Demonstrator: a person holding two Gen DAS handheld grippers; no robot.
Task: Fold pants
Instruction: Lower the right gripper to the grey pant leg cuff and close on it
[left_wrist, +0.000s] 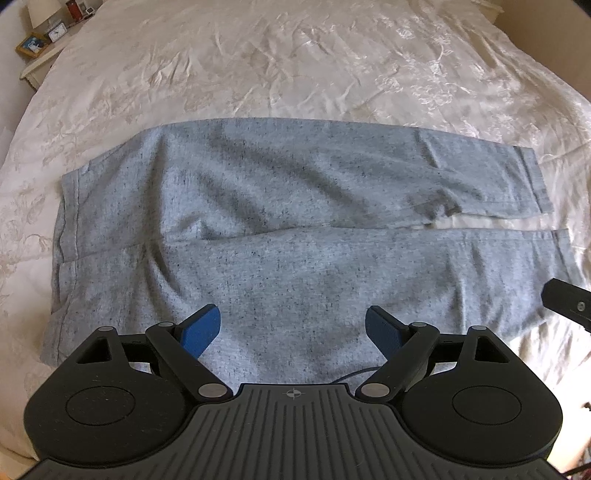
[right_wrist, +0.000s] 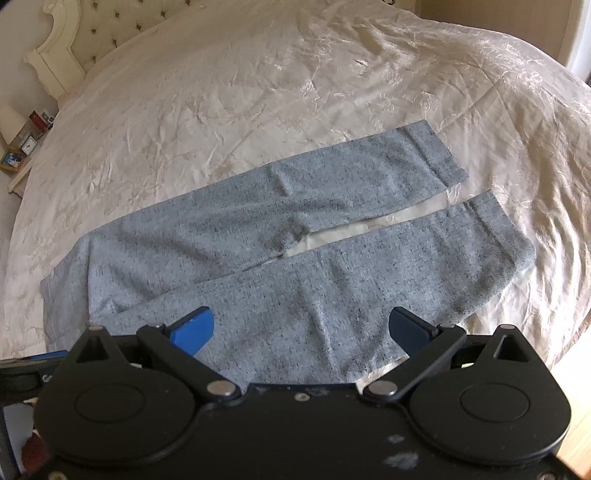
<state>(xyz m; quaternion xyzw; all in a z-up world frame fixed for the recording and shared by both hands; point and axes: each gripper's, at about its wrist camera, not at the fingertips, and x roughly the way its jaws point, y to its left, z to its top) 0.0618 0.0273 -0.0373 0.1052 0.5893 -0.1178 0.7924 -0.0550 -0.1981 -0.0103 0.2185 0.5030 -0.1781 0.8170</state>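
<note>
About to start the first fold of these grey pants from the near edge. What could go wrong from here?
1. The pants lie on a slippery-looking, wrinkled bedspread; a pinch may catch it too.
2. The left gripper and right gripper are both open above the near leg; uneven lifts could skew the fold.
3. The legs are split apart, so the hems may misalign.

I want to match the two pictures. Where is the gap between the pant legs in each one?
Left wrist view: the gap sits right of centre, between the two legs of the grey pants.
Right wrist view: the gap slants up toward the right, above centre.
Shared landmark: the dark smudge at the gap's inner end.
</note>
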